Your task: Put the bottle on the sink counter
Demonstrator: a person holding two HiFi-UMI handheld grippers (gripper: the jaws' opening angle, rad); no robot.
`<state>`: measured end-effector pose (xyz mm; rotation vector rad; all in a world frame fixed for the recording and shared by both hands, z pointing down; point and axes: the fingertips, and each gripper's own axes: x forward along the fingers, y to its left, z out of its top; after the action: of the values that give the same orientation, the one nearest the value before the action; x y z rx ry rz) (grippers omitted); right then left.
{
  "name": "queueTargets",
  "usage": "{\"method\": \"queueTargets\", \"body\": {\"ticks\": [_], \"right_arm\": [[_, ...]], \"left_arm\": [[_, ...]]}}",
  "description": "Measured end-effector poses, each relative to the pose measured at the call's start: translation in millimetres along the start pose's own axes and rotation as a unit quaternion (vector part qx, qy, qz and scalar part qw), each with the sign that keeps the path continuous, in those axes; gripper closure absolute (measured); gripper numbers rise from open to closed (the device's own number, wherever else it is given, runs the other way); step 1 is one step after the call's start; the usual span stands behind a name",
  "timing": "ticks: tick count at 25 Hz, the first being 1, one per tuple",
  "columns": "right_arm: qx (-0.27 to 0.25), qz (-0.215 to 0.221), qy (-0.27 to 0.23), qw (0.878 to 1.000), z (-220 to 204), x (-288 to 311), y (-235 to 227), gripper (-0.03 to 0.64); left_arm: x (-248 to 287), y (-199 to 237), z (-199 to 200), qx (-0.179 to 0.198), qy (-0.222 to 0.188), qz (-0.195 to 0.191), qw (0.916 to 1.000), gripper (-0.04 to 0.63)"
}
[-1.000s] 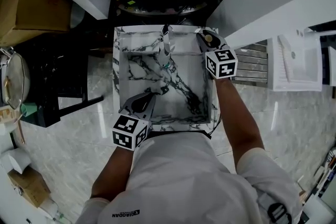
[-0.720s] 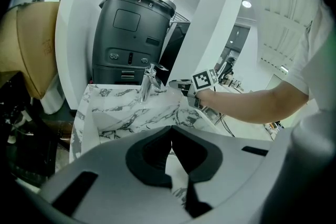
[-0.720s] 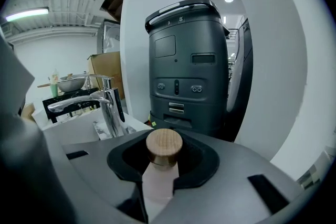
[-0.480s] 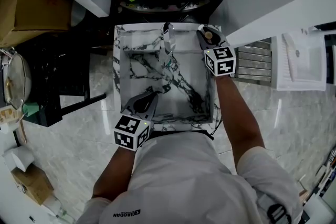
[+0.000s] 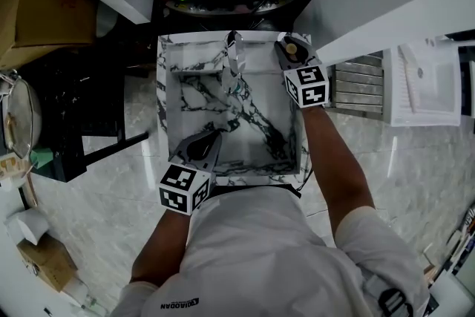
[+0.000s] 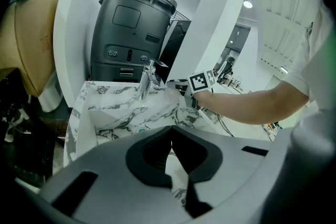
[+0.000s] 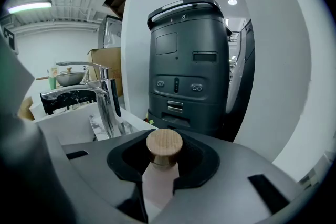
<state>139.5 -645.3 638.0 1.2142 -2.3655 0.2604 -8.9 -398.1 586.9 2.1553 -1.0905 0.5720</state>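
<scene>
One step left, I judge — my right gripper [image 5: 288, 50] clamps the wood-capped bottle [image 7: 164, 145] at the sink counter [image 5: 261, 37] corner, left gripper [image 5: 215, 136] closed, empty — lower it upright, then release.

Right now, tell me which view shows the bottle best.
The right gripper view: the bottle fills the centre, its wooden cap and pale body gripped by the right tool. The head view shows only its cap from above. The left gripper view does not show it clearly.
</scene>
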Motion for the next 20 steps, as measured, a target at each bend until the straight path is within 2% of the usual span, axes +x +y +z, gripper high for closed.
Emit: {"method": "queueTargets", "body": {"ticks": [4,14,20], "right_arm": [[-0.022,-0.002,0.006,1.000,-3,2,4,0.486],[-0.034,-0.012,0.018,0.999,-3,4,4,0.472],[-0.027,-0.019,0.025,0.999,-5,4,3,0.419]], "left_arm": [[1,0,-1,0.001,0.001,-0.002,1.0000,0.580],[-4,-1,0,0.009,0.000,-0.006,0.9999,0.580],[-10,1,-1,0.007,-0.003,-0.002,1.0000,0.580]]}}
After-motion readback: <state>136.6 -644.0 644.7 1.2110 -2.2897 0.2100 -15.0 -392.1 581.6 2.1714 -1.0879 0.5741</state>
